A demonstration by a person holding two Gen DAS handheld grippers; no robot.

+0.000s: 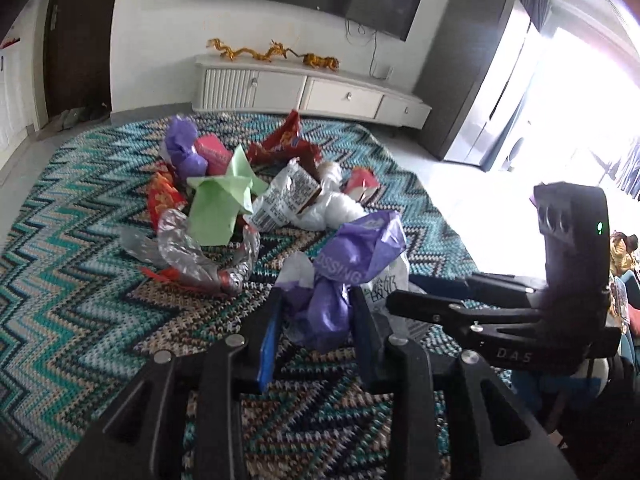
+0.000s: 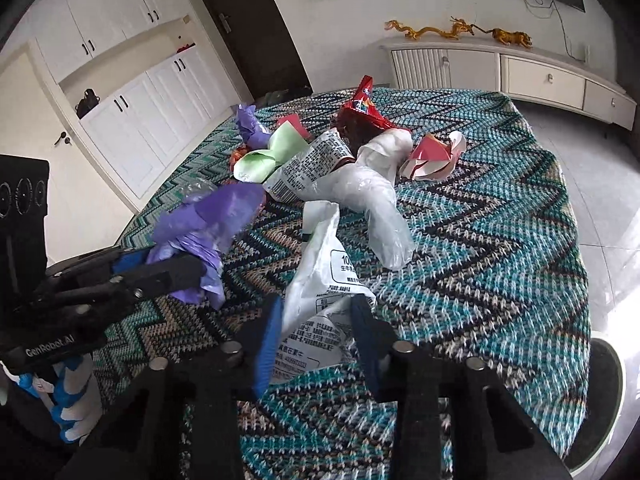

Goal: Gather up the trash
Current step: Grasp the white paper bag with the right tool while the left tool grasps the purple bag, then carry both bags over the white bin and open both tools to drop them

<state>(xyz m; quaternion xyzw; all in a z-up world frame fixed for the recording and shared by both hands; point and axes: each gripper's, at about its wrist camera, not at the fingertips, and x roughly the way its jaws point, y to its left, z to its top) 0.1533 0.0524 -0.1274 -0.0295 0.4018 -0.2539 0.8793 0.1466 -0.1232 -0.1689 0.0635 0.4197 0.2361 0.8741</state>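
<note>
Left wrist view: the left gripper (image 1: 316,320) has its fingers closed on a crumpled purple plastic bag (image 1: 352,256), pinched at the twisted lower end just above the zigzag-knit cloth (image 1: 80,280) covering the table
Right-hand neighbour: the right gripper (image 1: 404,300) reaches in from the right, just beside the purple bag, its fingers on a white printed wrapper (image 1: 386,288) that shows only partly behind the bag
Trash pile: a green paper (image 1: 224,200), a silver foil wrapper (image 1: 192,248), a red snack bag (image 1: 288,144) and a clear plastic bag (image 1: 336,208) lie bunched together farther back on the cloth
Right wrist view: the right gripper (image 2: 316,332) has its fingers closed on the white printed wrapper (image 2: 320,272), which stands up crumpled between the blue pads
Left-hand neighbour: the left gripper (image 2: 180,272) comes in from the left, gripping the purple plastic bag (image 2: 208,224)
Remaining litter: the green paper (image 2: 272,156), the red snack bag (image 2: 364,112), the clear plastic bag (image 2: 376,196) and a pink-and-white carton (image 2: 436,152) lie beyond, on the cloth (image 2: 500,240)
</note>
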